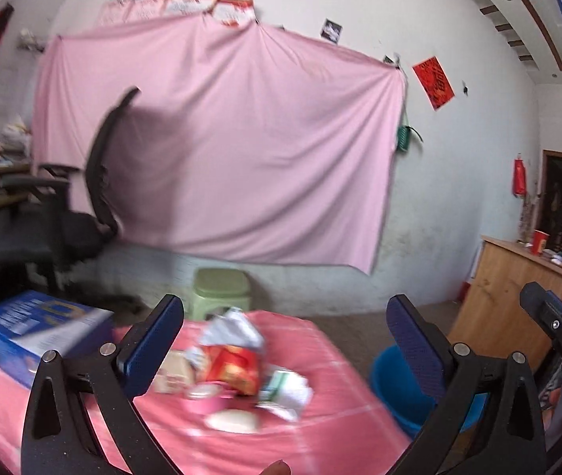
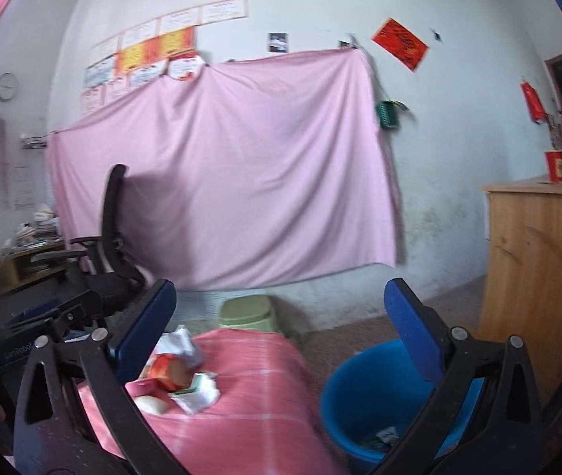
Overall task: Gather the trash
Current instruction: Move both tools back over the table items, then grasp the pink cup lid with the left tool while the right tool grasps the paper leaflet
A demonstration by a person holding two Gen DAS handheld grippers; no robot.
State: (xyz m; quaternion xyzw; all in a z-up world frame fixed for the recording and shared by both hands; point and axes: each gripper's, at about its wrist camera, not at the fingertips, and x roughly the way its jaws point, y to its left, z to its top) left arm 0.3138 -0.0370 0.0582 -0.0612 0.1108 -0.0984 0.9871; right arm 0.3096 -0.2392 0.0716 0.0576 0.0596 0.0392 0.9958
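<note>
A pile of trash lies on a small table with a pink checked cloth point(image 1: 320, 427): a red-and-yellow snack wrapper point(image 1: 233, 368), crumpled white paper point(image 1: 233, 326), a green-and-white carton point(image 1: 285, 390), a pink lid point(image 1: 202, 401) and a pale oval piece point(image 1: 233, 421). My left gripper point(image 1: 285, 316) is open and empty, above the pile. My right gripper point(image 2: 281, 304) is open and empty, raised between the pile point(image 2: 174, 372) and a blue bucket point(image 2: 344, 399) on the floor to the right. The bucket point(image 1: 392, 380) holds some scraps.
A blue box point(image 1: 39, 330) sits on the table's left corner. A green plastic stool point(image 1: 221, 289) stands behind the table. A black office chair point(image 1: 91, 206) is at the left, a wooden cabinet point(image 2: 538, 269) at the right. A pink sheet point(image 1: 221, 138) hangs on the wall.
</note>
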